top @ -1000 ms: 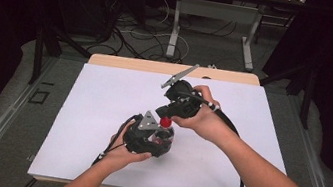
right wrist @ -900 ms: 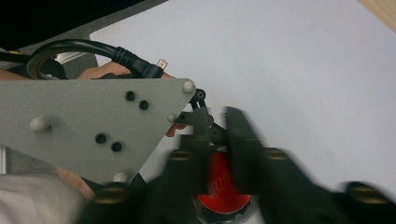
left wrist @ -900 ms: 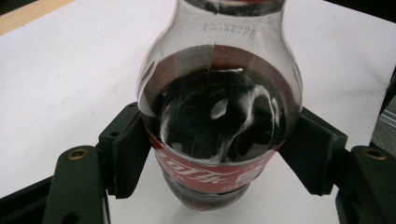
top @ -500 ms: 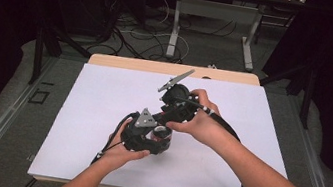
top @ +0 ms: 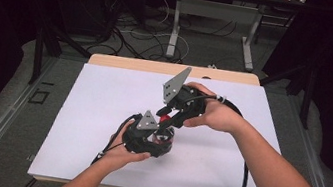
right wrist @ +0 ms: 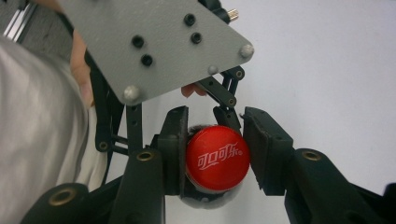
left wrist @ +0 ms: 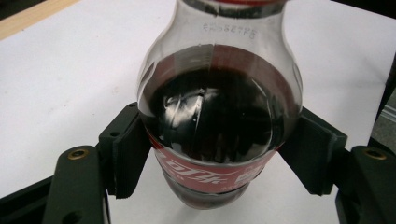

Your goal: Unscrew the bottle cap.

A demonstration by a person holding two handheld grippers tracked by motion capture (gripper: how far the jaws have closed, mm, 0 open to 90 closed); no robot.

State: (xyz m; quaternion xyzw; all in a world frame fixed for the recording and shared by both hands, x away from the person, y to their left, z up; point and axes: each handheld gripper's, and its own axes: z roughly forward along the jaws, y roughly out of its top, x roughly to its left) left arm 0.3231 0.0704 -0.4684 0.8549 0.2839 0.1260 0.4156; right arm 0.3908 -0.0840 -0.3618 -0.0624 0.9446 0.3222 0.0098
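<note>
Clearly the left gripper clamps the cola bottle upright on the white table to steady it, while the right gripper has just been opening around its red cap, the right pad apart from it.

Two hand-held grippers meet at centre frame.
The left gripper sits below the right gripper, a red cap between them, over the white table.
</note>
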